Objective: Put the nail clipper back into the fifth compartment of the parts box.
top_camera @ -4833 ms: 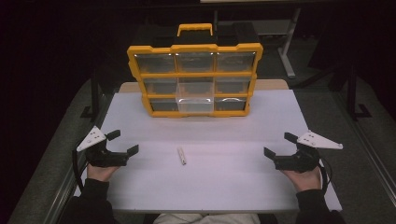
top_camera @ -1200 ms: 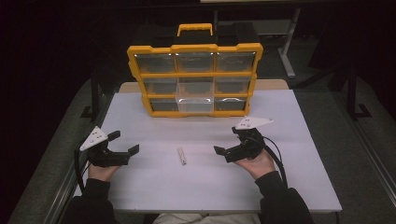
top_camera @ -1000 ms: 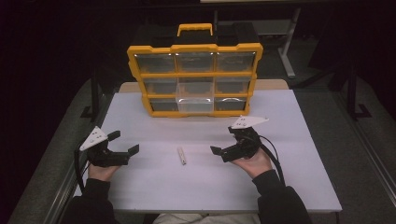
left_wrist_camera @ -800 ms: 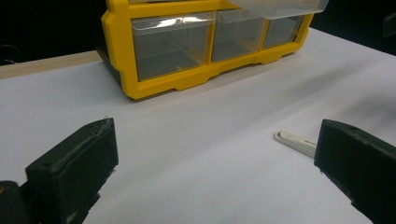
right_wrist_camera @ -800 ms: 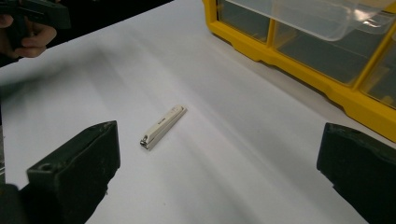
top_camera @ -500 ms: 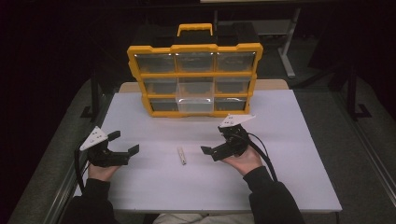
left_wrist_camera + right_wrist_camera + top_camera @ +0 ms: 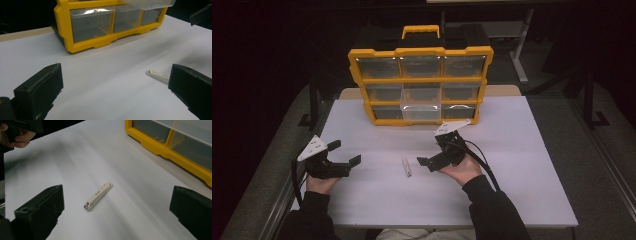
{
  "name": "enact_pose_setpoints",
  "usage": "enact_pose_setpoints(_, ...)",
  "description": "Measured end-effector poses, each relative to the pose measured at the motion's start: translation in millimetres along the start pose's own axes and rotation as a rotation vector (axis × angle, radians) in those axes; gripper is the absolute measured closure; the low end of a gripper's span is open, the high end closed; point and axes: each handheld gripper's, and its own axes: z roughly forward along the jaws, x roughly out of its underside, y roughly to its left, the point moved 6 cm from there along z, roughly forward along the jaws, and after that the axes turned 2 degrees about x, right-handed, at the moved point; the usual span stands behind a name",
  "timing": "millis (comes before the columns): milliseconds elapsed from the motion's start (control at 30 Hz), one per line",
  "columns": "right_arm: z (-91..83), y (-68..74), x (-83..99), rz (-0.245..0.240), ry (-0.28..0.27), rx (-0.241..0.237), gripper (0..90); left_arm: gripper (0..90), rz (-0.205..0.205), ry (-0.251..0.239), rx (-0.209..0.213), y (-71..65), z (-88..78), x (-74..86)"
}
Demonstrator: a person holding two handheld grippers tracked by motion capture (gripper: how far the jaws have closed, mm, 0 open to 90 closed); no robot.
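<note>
Right gripper [image 7: 430, 154]: jaws spread wide, holding nothing and touching nothing; in the right gripper view the two black jaws stand at either side with the nail clipper [image 7: 98, 193] lying on the table between them, well ahead of the tips. Left gripper [image 7: 343, 156]: likewise released, jaws fully apart and empty, resting low near the left edge of the white table [image 7: 522, 165]; its own view has the tip of the clipper [image 7: 158, 75] peeking out just beside its right-hand jaw, farther off. The clipper [image 7: 407, 167] is cream-coloured, flat on the table, about midway between the two grippers and nearer the right one, with its length running roughly away from us. Behind it stands the yellow drawer organizer [image 7: 419, 85], upright at the far side of the table; the clear drawer [image 7: 420, 108] in the middle of its bottom row is pulled out and looks empty. We judge the step in hand to be the approach for the pick: the right gripper is lined up on the clipper but not yet around it. The next move calls for lowering the jaws to straddle the thin body across its short side and closing close to the tabletop, since the piece is flat and could slip. The open drawer seems the likely destination.
</note>
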Motion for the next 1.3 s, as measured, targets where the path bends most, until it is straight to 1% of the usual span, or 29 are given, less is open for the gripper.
enact_pose_setpoints(33, 3.8, 1.8, -1.3, -0.003, 0.005, -0.002, 0.0, 0.0, 0.000, 0.000, 0.000, 0.0, 0.1, 0.0)
enact_pose_setpoints(133, 7.3, 3.5, -2.7, -0.001, 0.003, 0.001, 0.0, 0.0, 0.000, 0.000, 0.001, -0.2, 0.1, 0.0)
enact_pose_setpoints(167, 11.4, 4.9, -3.4, -0.005, 0.014, 0.005, 0.0, 0.0, 0.001, 0.000, 0.001, -0.1, 0.1, -0.1)
enact_pose_setpoints(267, 15.4, 6.9, -4.0, -0.008, 0.026, 0.007, 0.0, 0.0, 0.001, 0.000, 0.001, 0.0, 0.3, 0.0)
enact_pose_setpoints(300, 19.0, 8.9, -4.7, -0.009, 0.036, 0.003, 0.0, 0.0, 0.001, 0.000, 0.001, -0.1, 0.3, -0.1)
enact_pose_setpoints(700, 38.5, 16.7, -6.8, -0.013, 0.066, -0.016, 0.0, 0.0, 0.000, 0.000, 0.004, -0.4, 0.5, 0.0)
enact_pose_setpoints(833, 47.8, 19.1, -5.6, -0.017, 0.084, -0.018, 0.0, 0.0, 0.001, -0.001, 0.005, -0.5, 0.6, 0.0)
enact_pose_setpoints(900, 49.1, 19.3, -5.2, -0.017, 0.088, -0.018, 0.0, 0.0, 0.001, -0.001, 0.005, -0.6, 0.7, 0.1)
enact_pose_setpoints(1033, 56.6, 18.8, -2.8, -0.021, 0.101, 0.009, 0.0, 0.0, 0.005, 0.005, 0.006, -1.1, 1.3, 0.5)
enact_pose_setpoints(1133, 59.2, 19.5, -2.0, -0.013, 0.103, 0.004, 0.0, 0.0, 0.003, 0.006, 0.007, -1.0, 1.5, 0.7)
enact_pose_setpoints(1300, 68.2, 21.3, 1.9, -0.008, 0.125, 0.000, 0.0, 0.0, 0.004, 0.005, 0.008, -1.1, 1.7, 0.6)
